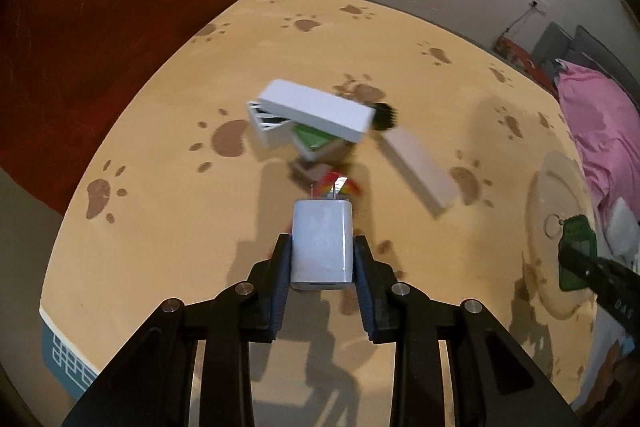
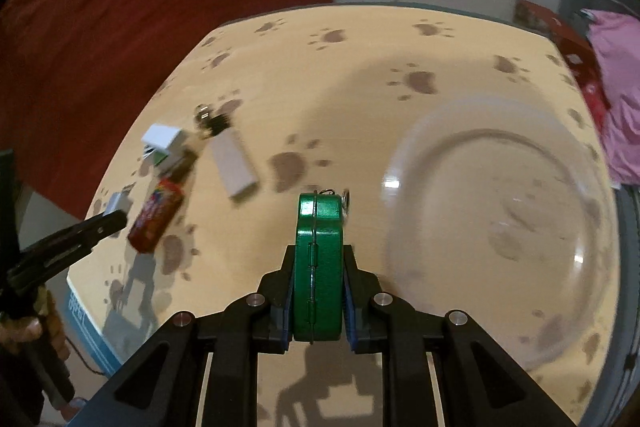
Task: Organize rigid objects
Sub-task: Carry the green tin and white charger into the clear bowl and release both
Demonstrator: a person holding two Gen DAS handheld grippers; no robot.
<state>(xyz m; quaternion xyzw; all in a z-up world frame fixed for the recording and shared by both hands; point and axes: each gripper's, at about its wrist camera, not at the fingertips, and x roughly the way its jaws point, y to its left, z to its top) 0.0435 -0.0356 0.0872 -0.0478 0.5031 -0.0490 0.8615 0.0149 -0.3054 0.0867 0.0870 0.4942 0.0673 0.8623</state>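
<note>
Matt white plastic on the charger [image 1: 322, 243]; glossy green painted metal on the hinged tin [image 2: 319, 267]; clear, shiny glass or plastic on the plate [image 2: 500, 227]; matt printed cloth over the table [image 2: 340, 99]; glossy wrapper on the red packet [image 2: 158, 215].

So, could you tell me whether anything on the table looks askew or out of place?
Yes: the white box sits tilted on a loose heap of small items rather than flat on the table. The heap is blurred. Both tools hold items; the plate looks unbroken.
</note>
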